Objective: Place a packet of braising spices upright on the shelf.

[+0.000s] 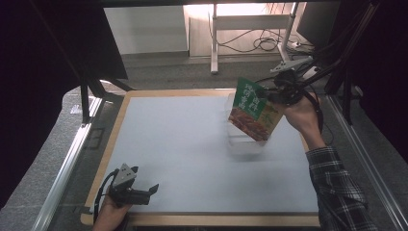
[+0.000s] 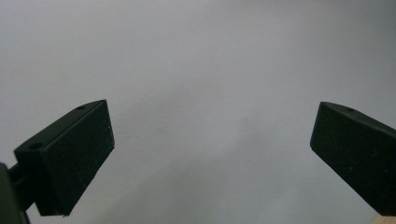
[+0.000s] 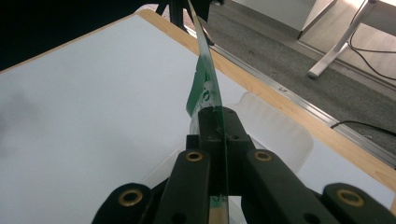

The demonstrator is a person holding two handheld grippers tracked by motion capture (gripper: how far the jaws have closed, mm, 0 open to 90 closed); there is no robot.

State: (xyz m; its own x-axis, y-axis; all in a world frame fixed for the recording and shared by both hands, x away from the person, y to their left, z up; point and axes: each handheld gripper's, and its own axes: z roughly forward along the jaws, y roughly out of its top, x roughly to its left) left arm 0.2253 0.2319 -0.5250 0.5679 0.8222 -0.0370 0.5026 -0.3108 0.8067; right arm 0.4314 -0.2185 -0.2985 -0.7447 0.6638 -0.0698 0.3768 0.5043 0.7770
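A flat green food packet (image 1: 253, 109) with a photo of a dish hangs tilted above a clear plastic container (image 1: 244, 140) at the table's right. My right gripper (image 1: 272, 94) is shut on the packet's upper edge; in the right gripper view the packet (image 3: 205, 79) shows edge-on between the jaws, with the clear container (image 3: 275, 130) below it. My left gripper (image 1: 153, 189) rests open near the table's front left corner, held by a hand. In the left gripper view its fingers (image 2: 70, 158) stand wide apart over bare grey mat, nothing between them.
The grey mat (image 1: 183, 149) covers a table with a wooden rim (image 1: 202, 219). Metal rails run along both sides. Beyond the far edge are a white desk leg (image 1: 213, 38) and cables (image 1: 260, 43) on the floor. A person's plaid sleeve (image 1: 337, 187) enters at the bottom right.
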